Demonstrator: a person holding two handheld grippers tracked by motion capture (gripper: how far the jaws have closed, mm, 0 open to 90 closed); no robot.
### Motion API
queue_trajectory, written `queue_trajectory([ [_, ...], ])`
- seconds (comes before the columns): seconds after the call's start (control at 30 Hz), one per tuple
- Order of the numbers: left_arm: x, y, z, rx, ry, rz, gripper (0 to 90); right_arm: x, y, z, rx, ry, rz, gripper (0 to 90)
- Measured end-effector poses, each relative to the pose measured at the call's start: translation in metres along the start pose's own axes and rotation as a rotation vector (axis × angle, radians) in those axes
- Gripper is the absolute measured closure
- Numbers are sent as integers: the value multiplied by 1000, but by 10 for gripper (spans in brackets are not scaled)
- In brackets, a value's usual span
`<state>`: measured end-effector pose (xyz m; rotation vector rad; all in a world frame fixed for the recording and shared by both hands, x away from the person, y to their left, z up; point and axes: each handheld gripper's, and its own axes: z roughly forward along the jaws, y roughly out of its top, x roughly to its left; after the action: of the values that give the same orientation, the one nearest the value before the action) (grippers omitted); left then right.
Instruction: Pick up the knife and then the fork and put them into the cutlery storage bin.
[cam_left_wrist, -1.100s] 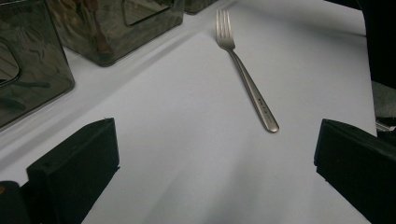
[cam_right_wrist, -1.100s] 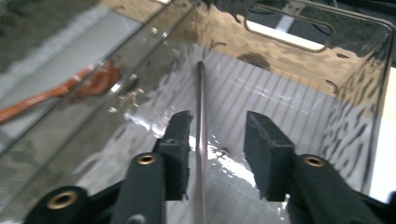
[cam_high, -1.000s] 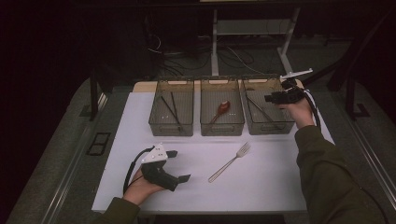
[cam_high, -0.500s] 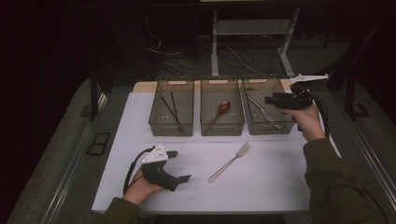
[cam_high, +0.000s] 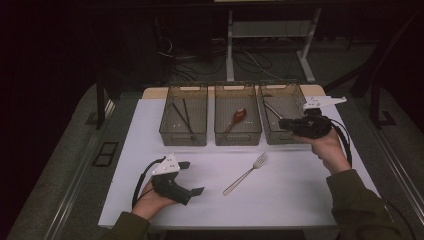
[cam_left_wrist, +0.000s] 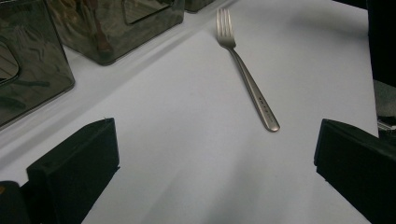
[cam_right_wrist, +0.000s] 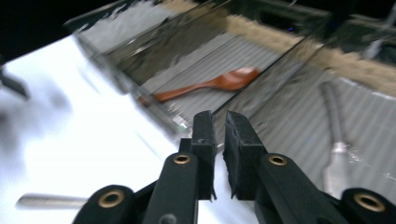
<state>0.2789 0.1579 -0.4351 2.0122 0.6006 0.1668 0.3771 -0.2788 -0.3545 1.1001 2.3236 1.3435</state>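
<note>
A steel fork lies on the white table top, tines toward the bins; in the left gripper view the fork lies ahead between my jaws. My left gripper rests at the near left, open and empty. My right gripper hovers at the near edge of the right bin and points left. Its jaws have just been closing and stand almost together, with nothing between them. A knife lies in that bin.
Three clear bins stand in a row at the back. The left bin holds chopsticks, and the middle bin holds a wooden spoon. White table top spreads around the fork. The table's edges drop to a dark floor.
My right gripper has come back from over the right bin toward the person, and its jaws have closed. The left gripper and the fork have not moved.
</note>
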Motion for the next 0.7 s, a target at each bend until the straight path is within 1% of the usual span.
queue_trajectory([
  [0.13,0,0,0,-3,1,-6,0,14,-8,2,31,32,-39,879],
  [0.17,1,0,0,-3,2,-6,0,17,-10,3,37,41,-39,886],
  [0.27,0,0,0,1,2,-5,0,25,-16,5,59,57,-56,888],
  [0.33,0,0,0,1,1,-3,0,29,-20,7,69,63,-57,887],
  [0.5,0,0,0,0,3,-3,0,37,-31,16,110,69,-72,887],
  [0.7,0,0,0,3,2,1,0,39,-38,35,169,57,-92,887],
])
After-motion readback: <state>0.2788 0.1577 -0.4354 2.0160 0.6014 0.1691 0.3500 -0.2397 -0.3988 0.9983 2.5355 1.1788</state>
